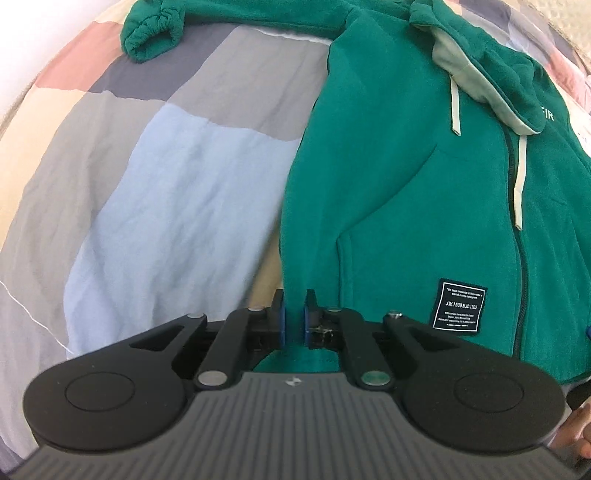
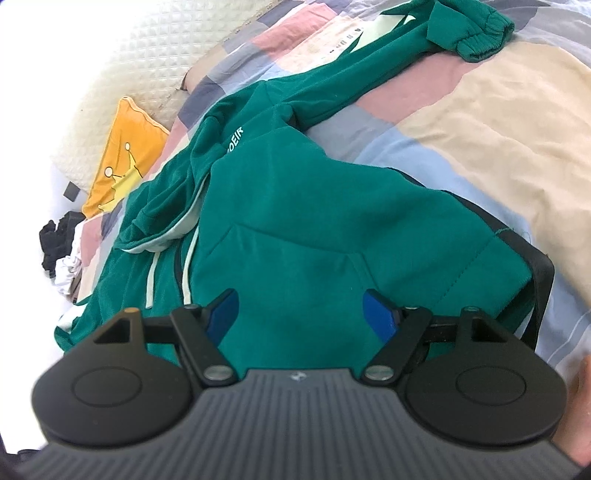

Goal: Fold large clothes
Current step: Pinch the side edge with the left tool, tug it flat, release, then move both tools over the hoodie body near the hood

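A green zip hoodie (image 1: pixel 406 177) lies front up on a patchwork bedspread (image 1: pixel 166 177), hood at the far right, one sleeve stretched away to a cuff (image 1: pixel 151 33). A black label (image 1: pixel 460 308) sits near its hem. My left gripper (image 1: pixel 293 317) is shut on the hoodie's bottom left hem corner, green cloth pinched between its blue pads. In the right wrist view the same hoodie (image 2: pixel 314 221) fills the middle, its other sleeve cuff (image 2: pixel 480 40) far off. My right gripper (image 2: pixel 301 314) hovers open over the hoodie's lower body, blue pads wide apart with nothing pinched.
A yellow cushion (image 2: pixel 125 155) and a white quilted pillow (image 2: pixel 122 66) lie at the far left of the bed. Dark and white small garments (image 2: pixel 62 247) are heaped beside them. A black strap or bag edge (image 2: pixel 539 280) shows under the hoodie's right side.
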